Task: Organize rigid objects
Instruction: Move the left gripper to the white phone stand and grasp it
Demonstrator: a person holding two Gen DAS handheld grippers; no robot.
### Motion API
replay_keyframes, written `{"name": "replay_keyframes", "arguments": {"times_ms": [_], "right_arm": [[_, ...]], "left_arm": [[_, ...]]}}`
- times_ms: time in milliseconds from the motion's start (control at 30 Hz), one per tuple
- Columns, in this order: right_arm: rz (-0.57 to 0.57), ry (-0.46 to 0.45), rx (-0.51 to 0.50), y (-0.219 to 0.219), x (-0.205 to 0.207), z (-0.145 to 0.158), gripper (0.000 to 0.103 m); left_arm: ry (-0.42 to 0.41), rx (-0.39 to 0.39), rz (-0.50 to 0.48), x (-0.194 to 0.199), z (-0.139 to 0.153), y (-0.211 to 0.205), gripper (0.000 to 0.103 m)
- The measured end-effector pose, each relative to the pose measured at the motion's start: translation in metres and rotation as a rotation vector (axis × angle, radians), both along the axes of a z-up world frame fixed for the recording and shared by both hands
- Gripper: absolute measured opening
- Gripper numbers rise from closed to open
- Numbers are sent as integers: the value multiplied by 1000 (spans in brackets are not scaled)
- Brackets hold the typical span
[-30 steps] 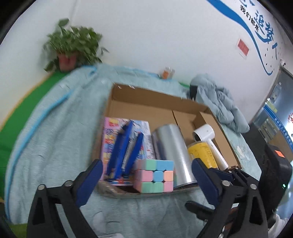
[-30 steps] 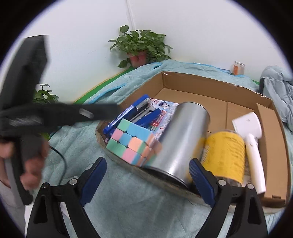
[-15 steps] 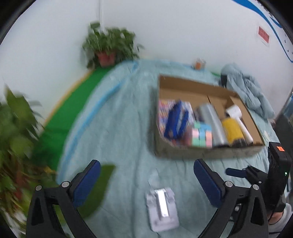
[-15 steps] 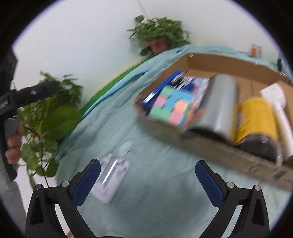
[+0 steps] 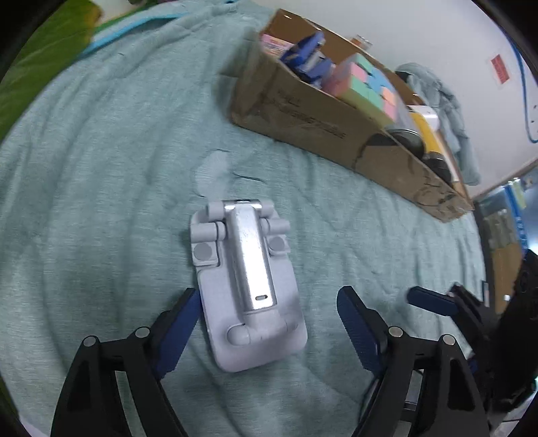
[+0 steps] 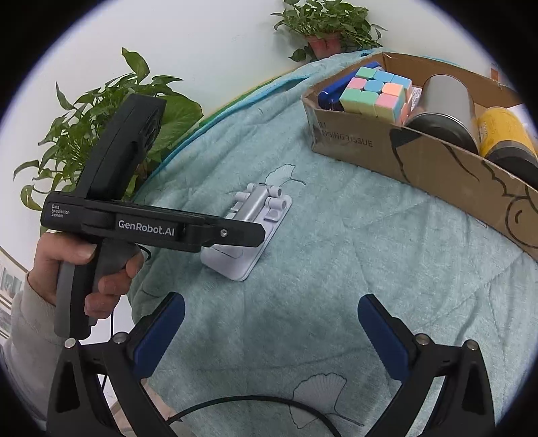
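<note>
A pale grey folding phone stand (image 5: 247, 285) with a silver arm lies flat on the teal blanket; it also shows in the right wrist view (image 6: 250, 230). My left gripper (image 5: 269, 322) is open, its fingers straddling the stand's near end just above it. My right gripper (image 6: 270, 332) is open and empty, hovering over the blanket nearer than the stand. A cardboard box (image 5: 322, 121) beyond holds a pastel cube (image 6: 376, 92), blue pens (image 5: 307, 58), a silver cylinder (image 6: 444, 104) and a yellow can (image 6: 504, 134).
The teal blanket (image 6: 336, 269) covers the surface. Potted plants (image 6: 101, 134) stand at the left edge and by the far wall (image 6: 329, 27). A grey garment (image 5: 450, 107) lies behind the box. A black cable (image 6: 248, 403) runs under my right gripper.
Both grippers pulled back from the box and swung down. My left gripper has dropped low over the phone stand, which now lies between its open fingers.
</note>
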State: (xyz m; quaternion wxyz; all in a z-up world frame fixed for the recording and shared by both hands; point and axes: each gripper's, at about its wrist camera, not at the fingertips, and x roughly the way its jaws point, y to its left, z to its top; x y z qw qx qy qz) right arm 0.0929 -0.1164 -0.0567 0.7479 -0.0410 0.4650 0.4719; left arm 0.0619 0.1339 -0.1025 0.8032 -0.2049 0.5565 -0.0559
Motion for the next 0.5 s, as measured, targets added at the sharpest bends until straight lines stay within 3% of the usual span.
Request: {"name": "replay_keyframes", "arguments": {"times_ms": [67,200,333,500], "right_arm": [[-8,-7,4,-3,0,-1,102],[-53,-19,-3,-20,7,-4,102],[-82,-46,-51,-25,21,-6,102],[35,-190,-127,5,31,2,102]], "left_arm": [[-6,-62,-46,3,-2,-14,79],[-12,-105,-121,12,-11,-46,79],[-45,-156,-37,15,-10,-40,79],[-89,-143,97,3,-3,-10,82]]}}
